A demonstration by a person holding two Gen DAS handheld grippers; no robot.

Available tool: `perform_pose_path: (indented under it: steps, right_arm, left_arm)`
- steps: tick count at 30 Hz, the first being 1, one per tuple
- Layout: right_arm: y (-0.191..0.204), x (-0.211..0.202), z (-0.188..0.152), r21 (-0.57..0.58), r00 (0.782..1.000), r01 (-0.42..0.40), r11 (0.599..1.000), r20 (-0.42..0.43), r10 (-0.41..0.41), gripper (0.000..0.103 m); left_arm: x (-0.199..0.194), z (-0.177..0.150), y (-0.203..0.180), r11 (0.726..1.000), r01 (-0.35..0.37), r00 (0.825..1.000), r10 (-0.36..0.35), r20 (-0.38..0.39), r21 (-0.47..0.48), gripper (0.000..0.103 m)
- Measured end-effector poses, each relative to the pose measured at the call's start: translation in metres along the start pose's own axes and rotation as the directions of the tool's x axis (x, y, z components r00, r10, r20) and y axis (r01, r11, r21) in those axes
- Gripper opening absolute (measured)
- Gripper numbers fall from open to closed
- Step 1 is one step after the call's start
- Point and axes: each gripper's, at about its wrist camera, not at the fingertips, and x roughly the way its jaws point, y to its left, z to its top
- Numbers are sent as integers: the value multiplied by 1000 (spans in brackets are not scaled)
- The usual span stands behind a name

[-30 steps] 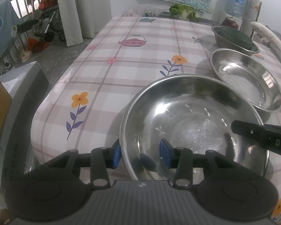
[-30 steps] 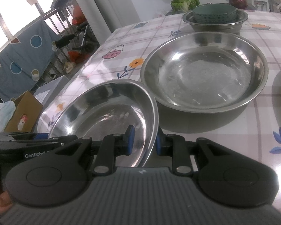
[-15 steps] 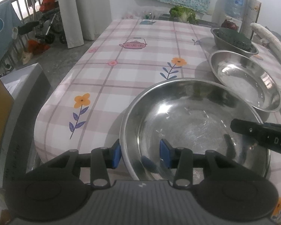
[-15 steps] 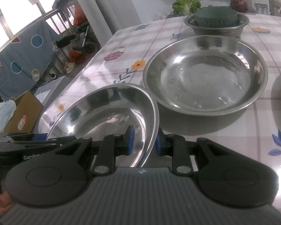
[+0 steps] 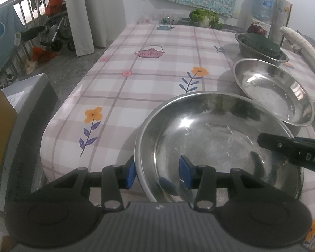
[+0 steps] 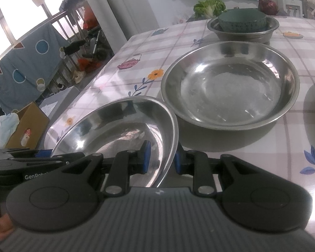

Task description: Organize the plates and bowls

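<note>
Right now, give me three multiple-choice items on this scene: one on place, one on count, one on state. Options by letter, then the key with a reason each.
1. Where does the green bowl sit?
A. Inside the far steel bowl
B. On the floor
C. Inside the near steel bowl

2. How many steel bowls show in the right wrist view?
A. One
B. Three
C. Five

3. How is the near steel bowl held?
A. Untouched
B. By the left gripper only
C. By both the left gripper and the right gripper

Key: 1 A, its steel rim rings the green bowl. 2 B, near, middle steel bowl and far. 3 C, each gripper's jaws straddle that bowl's rim on opposite sides.
</note>
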Motion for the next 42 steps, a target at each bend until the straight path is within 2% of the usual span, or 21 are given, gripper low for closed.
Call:
perform_pose_path:
  steps: [20, 42]
  right_arm:
    - [-4, -12, 0, 7, 999, -36, 999, 19, 36, 23]
    - [-5, -15, 1, 9, 999, -39, 999, 31, 39, 23]
  left_arm:
    - [-16, 1, -10, 999, -37, 999, 37, 28, 12, 43]
    - [-24, 2, -11, 999, -32, 998, 31, 46, 16, 43]
